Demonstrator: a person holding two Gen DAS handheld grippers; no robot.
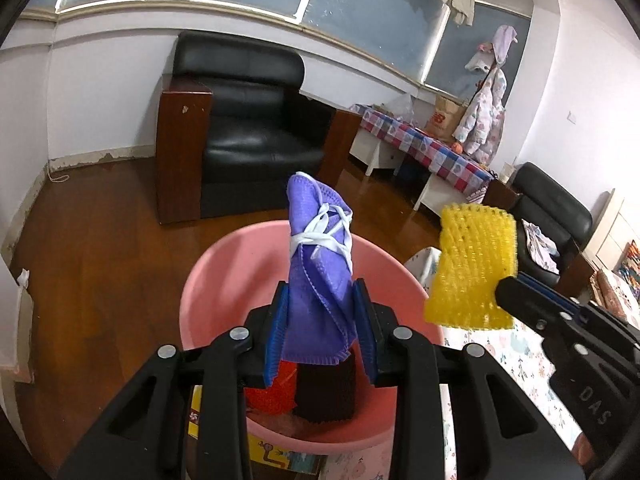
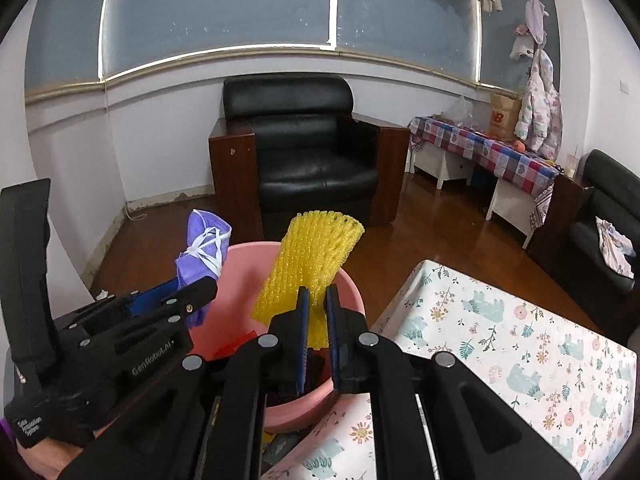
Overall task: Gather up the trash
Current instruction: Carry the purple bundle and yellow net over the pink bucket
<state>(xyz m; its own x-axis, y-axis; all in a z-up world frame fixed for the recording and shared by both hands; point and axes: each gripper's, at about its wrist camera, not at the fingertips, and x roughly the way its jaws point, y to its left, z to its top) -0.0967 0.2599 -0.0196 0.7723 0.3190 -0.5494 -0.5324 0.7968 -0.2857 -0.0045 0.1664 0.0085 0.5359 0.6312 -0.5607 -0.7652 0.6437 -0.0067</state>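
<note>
While above pink basin (image 1: 208,280), left claw (image 1: 320,320) grips purple mask (image 1: 316,264), right claw (image 2: 316,320) grips yellow foam net (image 2: 308,256).

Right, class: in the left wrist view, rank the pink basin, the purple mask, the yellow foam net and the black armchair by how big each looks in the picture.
1. Black armchair and pink basin: look alike, and the basin is far nearer, so unranked.
2. Purple mask.
3. Yellow foam net, only slightly smaller.
</note>
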